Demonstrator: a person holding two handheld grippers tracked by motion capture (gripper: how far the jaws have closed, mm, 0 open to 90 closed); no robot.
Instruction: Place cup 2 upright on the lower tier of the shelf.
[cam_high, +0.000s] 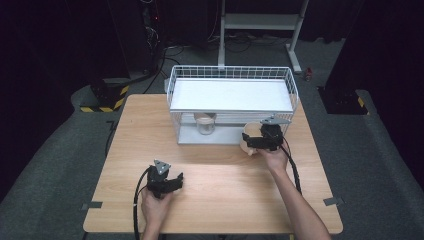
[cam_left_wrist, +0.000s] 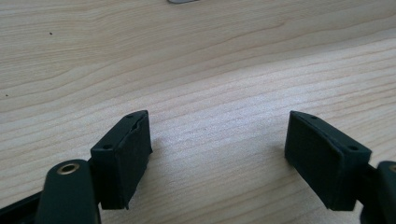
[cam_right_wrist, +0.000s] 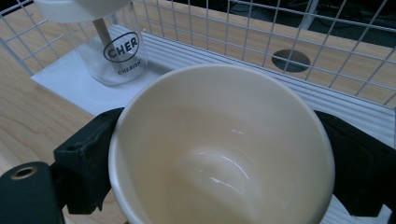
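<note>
Dark surroundings frame a light wooden table (cam_high: 210, 175) with a white wire rack (cam_high: 231, 102) at its far side, a clear glass jar (cam_high: 205, 124) standing on the rack's lower shelf. At the rack's open front, the right gripper (cam_high: 262, 140) clamps a cream bowl (cam_right_wrist: 219, 144) between its jaws, just beside that shelf. Nearer the person, the left gripper (cam_high: 167, 182) rests low over bare wood, jaws apart with nothing between them.
</note>
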